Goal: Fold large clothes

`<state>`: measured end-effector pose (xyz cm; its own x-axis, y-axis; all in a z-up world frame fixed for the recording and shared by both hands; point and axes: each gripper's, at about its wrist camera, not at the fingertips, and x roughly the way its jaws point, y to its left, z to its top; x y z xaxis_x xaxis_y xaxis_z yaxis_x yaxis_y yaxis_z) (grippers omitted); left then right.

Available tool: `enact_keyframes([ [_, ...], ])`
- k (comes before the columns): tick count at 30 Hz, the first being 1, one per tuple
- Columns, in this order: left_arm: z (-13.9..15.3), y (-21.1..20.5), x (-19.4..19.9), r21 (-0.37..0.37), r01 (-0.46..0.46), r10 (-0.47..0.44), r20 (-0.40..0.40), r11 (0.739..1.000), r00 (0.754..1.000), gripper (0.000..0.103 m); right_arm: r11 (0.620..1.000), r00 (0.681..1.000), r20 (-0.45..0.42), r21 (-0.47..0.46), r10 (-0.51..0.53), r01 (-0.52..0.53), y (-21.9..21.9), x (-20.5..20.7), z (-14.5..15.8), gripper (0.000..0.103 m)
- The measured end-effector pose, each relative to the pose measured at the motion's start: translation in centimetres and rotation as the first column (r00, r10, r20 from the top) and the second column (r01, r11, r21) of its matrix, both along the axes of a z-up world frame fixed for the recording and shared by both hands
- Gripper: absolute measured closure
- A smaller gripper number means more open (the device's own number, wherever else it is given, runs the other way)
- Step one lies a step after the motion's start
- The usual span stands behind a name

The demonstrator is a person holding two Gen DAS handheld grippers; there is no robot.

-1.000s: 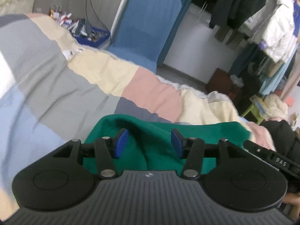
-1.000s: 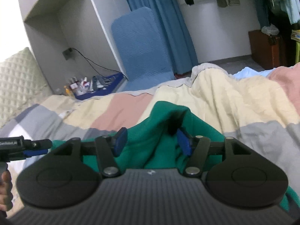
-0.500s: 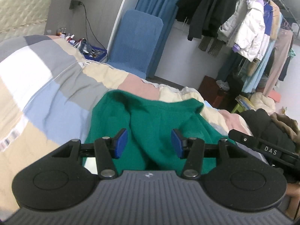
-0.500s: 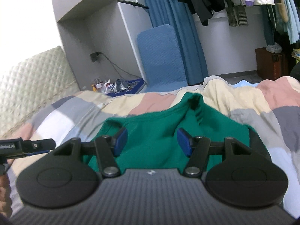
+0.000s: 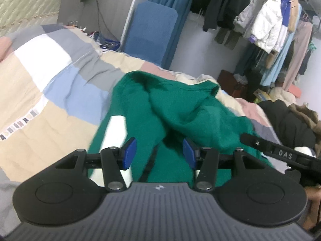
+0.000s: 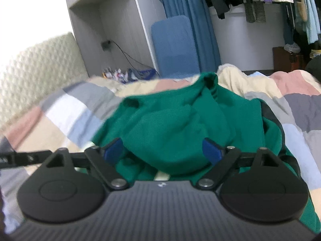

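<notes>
Patchwork quilt (image 5: 60, 76) under rumpled green garment (image 5: 180, 104).

Black bar of the right gripper (image 5: 280, 152), seen at the right edge of the left wrist view: white letters "DAS".
Quilt (image 5: 30, 92): a strip of printed letters, too blurred to read.

The right hand-held gripper (image 6: 163, 150) is opening; more green garment (image 5: 180, 108) shows.
</notes>
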<state>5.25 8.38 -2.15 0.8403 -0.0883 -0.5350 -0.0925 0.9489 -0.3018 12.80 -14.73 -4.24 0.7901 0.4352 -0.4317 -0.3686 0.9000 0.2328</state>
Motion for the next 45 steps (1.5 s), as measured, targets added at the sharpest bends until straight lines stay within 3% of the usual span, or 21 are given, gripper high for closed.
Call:
enact_keyframes([
  [4, -0.8, 1.9, 0.9, -0.043, -0.018, 0.017, -0.036, 0.999, 0.999, 0.043, 0.999, 0.998, -0.051, -0.007, -0.038, 0.038, -0.2, 0.5, -1.3, 0.015],
  [8, -2.1, 3.4, 1.8, -0.027, -0.048, 0.045, -0.105, 0.998, 0.994, 0.041, 0.99, 0.985, -0.125, -0.087, -0.121, 0.11, -0.7, 0.7, -2.6, 0.016],
  [13, -3.7, 4.8, 2.9, -0.029, -0.094, 0.087, -0.195, 0.995, 0.977, 0.04, 0.992, 0.954, -0.273, -0.054, -0.123, 0.113, -1.7, -0.6, -4.7, 0.016],
  [16, -4.4, 5.1, 3.0, -0.014, -0.111, 0.105, -0.22, 0.994, 0.97, 0.04, 0.986, 0.955, -0.261, -0.119, -0.142, 0.114, -0.7, -1.5, -5.3, 0.016],
  [21, -4.5, 4.6, 3.2, -0.018, -0.113, 0.106, -0.23, 0.993, 0.967, 0.04, 0.991, 0.987, -0.144, -0.129, -0.067, 0.048, 1.2, -1.2, -4.6, 0.016],
  [29, -4.0, 4.0, 3.2, -0.016, -0.108, 0.102, -0.22, 0.994, 0.97, 0.04, 0.993, 0.999, -0.048, -0.117, 0.005, -0.01, 3.6, 3.8, -5.5, 0.016],
  [36, -4.5, 5.2, 3.4, -0.064, -0.114, 0.096, -0.227, 0.991, 0.969, 0.04, 0.993, 0.995, -0.101, -0.116, -0.01, -0.001, 5.5, 7.6, -8.3, 0.016],
  [40, -5.7, 5.9, 4.0, -0.083, -0.115, 0.091, -0.254, 0.99, 0.963, 0.04, 0.987, 0.993, -0.118, -0.158, -0.022, 0.003, 5.8, 6.3, -8.4, 0.016],
  [45, -6.7, 6.1, 4.3, -0.116, -0.111, 0.075, -0.278, 0.987, 0.958, 0.04, 0.978, 0.975, -0.221, -0.209, -0.024, -0.023, 5.6, 3.7, -8.1, 0.016],
])
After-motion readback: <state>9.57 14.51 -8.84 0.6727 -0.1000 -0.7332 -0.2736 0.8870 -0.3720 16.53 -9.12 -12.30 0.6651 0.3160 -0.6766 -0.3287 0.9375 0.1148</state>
